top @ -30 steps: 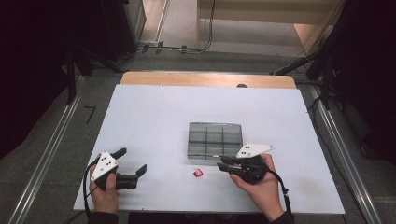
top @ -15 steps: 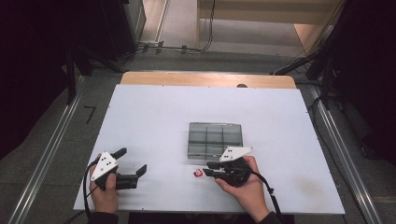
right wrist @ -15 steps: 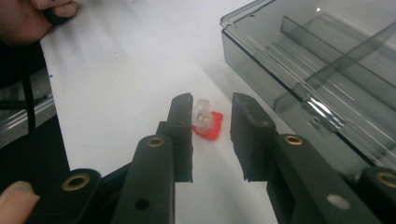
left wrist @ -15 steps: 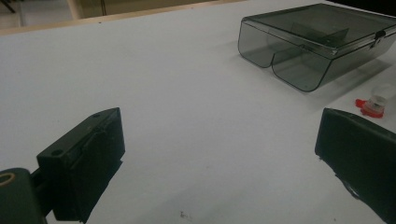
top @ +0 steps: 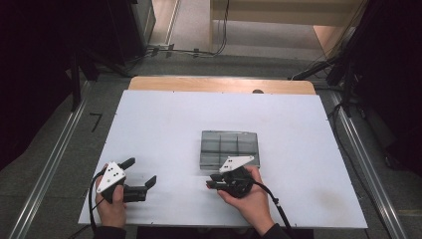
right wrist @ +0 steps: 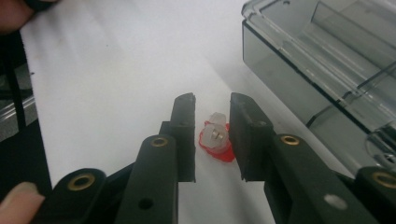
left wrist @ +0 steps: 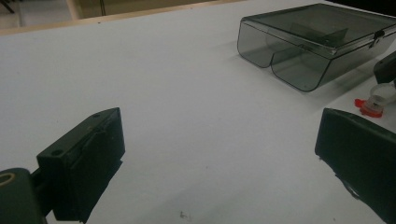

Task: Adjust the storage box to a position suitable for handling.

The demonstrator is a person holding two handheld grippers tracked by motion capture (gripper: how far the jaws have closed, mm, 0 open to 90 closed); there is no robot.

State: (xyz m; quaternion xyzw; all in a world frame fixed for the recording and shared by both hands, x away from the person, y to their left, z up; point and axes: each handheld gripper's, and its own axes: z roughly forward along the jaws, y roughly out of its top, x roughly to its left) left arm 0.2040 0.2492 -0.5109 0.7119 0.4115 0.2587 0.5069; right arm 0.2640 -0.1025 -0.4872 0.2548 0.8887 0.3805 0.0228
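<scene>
Small red-and-clear plastic piece (right wrist: 215, 137), prob. a wire connector or tiny cap w/ a metal bit inside; can't name it closer. It lies on the white table (top: 164, 124), near the front edge, just beside the near-left corner of a smoky clear compartment box (top: 229, 148) w/ its lid shut. In the left gripper view the piece (left wrist: 372, 103) sits at far right, clear body over a red flange, touching the tabletop.

Right gripper (right wrist: 212, 135): jaws straddle the piece, one each side, w/ a narrow gap showing on both sides. So partly closed around it, not yet pinching as far as I can see. From above, the right gripper (top: 215, 182) points left, held by the person's right hand (top: 249, 196), just in front of the box.

Left gripper (top: 141, 175): jaws wide apart, nothing between them, well left of the piece, held low over bare table by the left hand (top: 112, 209).

Handling, my guess: v. light, stiff plastic, smooth and prob. slippery, small enough to squirt out or tip if the pads bite off-centre. Not esp. fragile, but the clear body looks thin, so a moderate squeeze only. Best hold: across the clear body just above the red flange, pads square to it, flange below the pads as a stop. Grabbing the flange itself looks poor, too thin and too close to the table.
</scene>
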